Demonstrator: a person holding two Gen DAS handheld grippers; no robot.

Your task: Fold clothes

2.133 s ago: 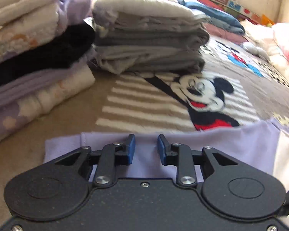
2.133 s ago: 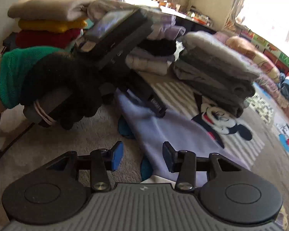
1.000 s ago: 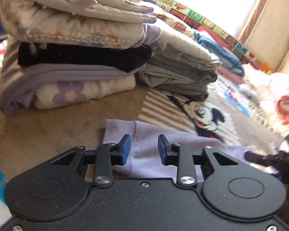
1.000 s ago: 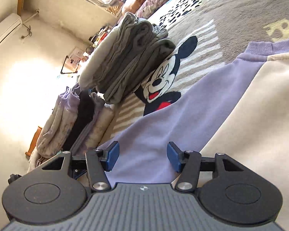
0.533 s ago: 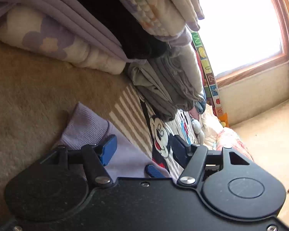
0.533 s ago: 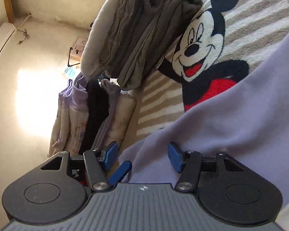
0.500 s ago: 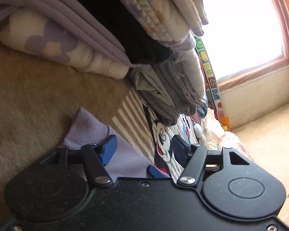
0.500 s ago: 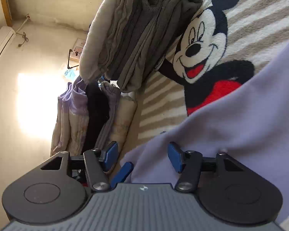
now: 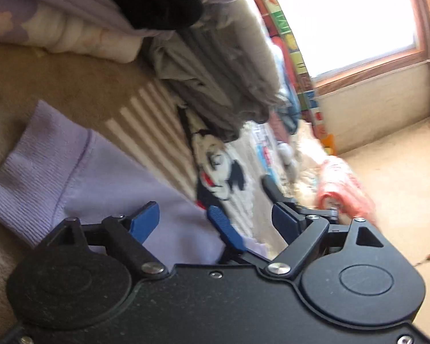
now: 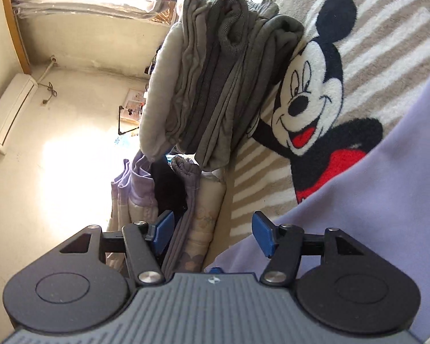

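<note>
Two grippers | left gripper (image 9: 215, 219) opening over lilac sleeve (image 9: 80, 172) | right gripper (image 10: 212, 232) opening beside it, neither gripping

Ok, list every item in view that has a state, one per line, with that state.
left gripper: jaws opening, nothing pinched; lilac cloth lies under them.
right gripper: jaws opening, nothing pinched.
lilac sweatshirt: spread flat on the rug, not yet folded, ribbed cuff showing.
grey pile: folded and stacked.
lilac and black pile: folded and stacked beside the grey one.
mouse rug: laid flat, partly covered by the sweatshirt.
</note>
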